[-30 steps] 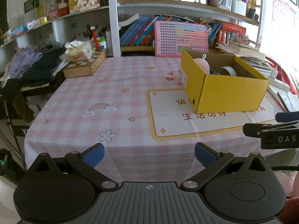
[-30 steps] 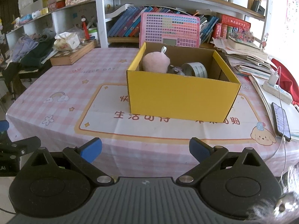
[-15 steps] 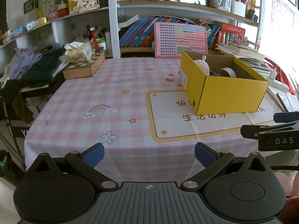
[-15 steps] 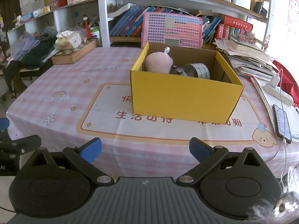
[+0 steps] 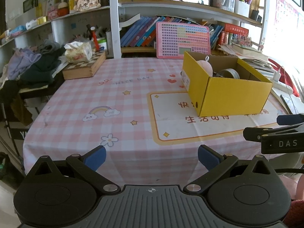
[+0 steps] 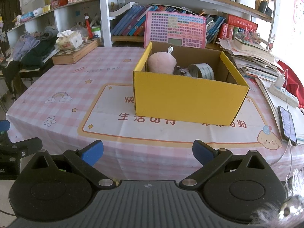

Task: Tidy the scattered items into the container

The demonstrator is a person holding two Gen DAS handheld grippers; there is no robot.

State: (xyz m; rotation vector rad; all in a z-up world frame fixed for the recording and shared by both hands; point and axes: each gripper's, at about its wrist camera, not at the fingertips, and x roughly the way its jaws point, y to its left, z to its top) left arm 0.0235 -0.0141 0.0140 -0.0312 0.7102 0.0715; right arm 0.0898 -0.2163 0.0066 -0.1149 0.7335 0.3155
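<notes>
A yellow cardboard box [image 6: 188, 98] stands on the pink checked tablecloth [image 6: 76, 79]; it also shows in the left wrist view [image 5: 233, 95]. Inside it lie a pink plush toy [image 6: 161, 62], a roll of tape [image 6: 203, 71] and a small dark item [image 6: 181, 71]. My right gripper [image 6: 148, 152] is open and empty, held back at the table's near edge in front of the box. My left gripper [image 5: 152, 157] is open and empty, at the near edge left of the box. The right gripper's side shows in the left wrist view [image 5: 275, 133].
A wooden chess box [image 5: 85, 66] with a tissue pack [image 5: 78, 52] sits at the far left corner. A pink keyboard toy [image 6: 174, 30] leans behind the box. Papers [image 6: 252, 62], a power strip [image 6: 283, 93] and a phone [image 6: 287, 125] lie at the right. Clothes [image 5: 32, 66] pile at the left.
Both grippers have drifted slightly back and up from the table; the box looks a little farther away. Nothing was grasped or released.
</notes>
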